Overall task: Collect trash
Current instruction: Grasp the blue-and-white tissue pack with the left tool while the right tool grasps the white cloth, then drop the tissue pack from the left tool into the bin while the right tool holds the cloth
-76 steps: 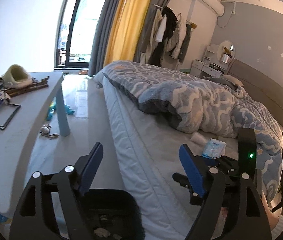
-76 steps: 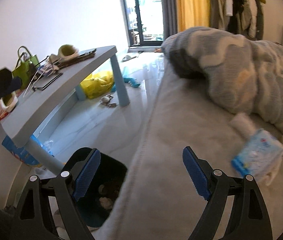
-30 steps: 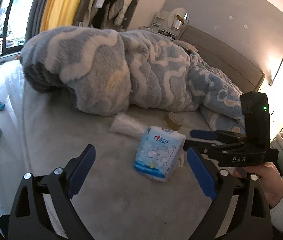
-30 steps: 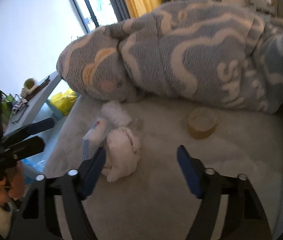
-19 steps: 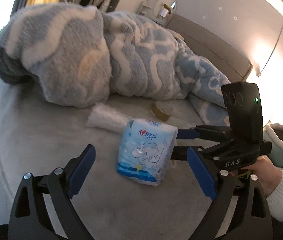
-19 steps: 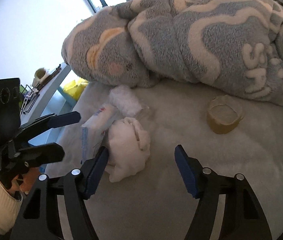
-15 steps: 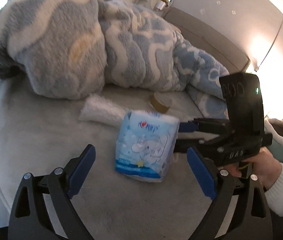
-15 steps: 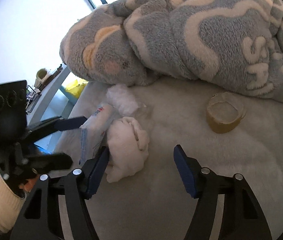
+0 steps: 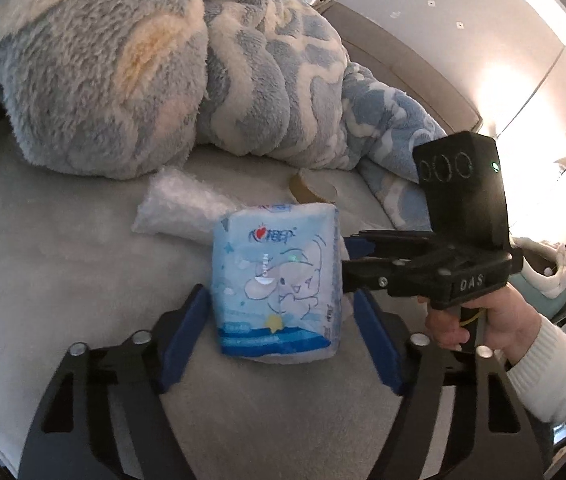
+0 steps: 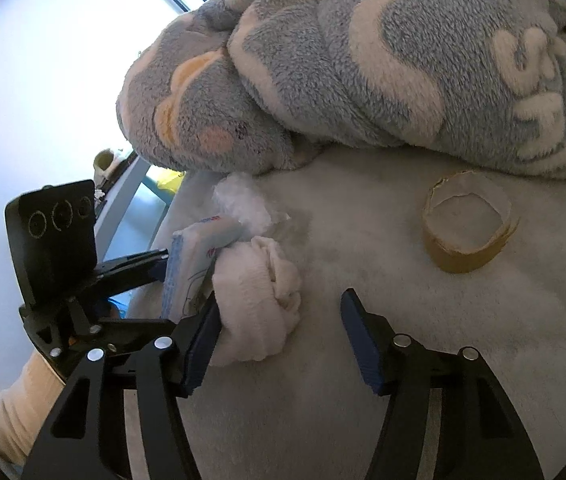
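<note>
The left gripper [image 9: 279, 320], a black two-finger claw with blue pads, is closing around a soft pale-blue plastic tissue pack printed with a cartoon elephant [image 9: 277, 276]; the pack stands on edge between the jaws on the grey fleecy bed sheet [image 9: 63, 280], and a narrow gap shows at each pad, so the pads do not press on it. The right gripper [image 10: 279, 332], of the same black-and-blue make, is also narrowing, its jaws about half wide; a crumpled white cloth bundle [image 10: 259, 300] lies between them, against the left-hand pad and clear of the other pad. In the right wrist view that bundle lies right against the tissue pack [image 10: 195, 264]. In the left wrist view the right gripper [image 9: 357, 258] reaches in from the side behind the pack, carried by a hand [image 9: 479, 324] in a cream knitted sleeve [image 9: 559, 372]. Just behind the pack lies a crinkled clear plastic bag [image 9: 179, 208], and further along the sheet, apart from these, a nearly used-up roll of brown tape [image 10: 467, 224] lies flat. Beyond everything a thick blue-grey fleece blanket with cream swirls [image 9: 131, 64] is heaped across the bed.
</note>
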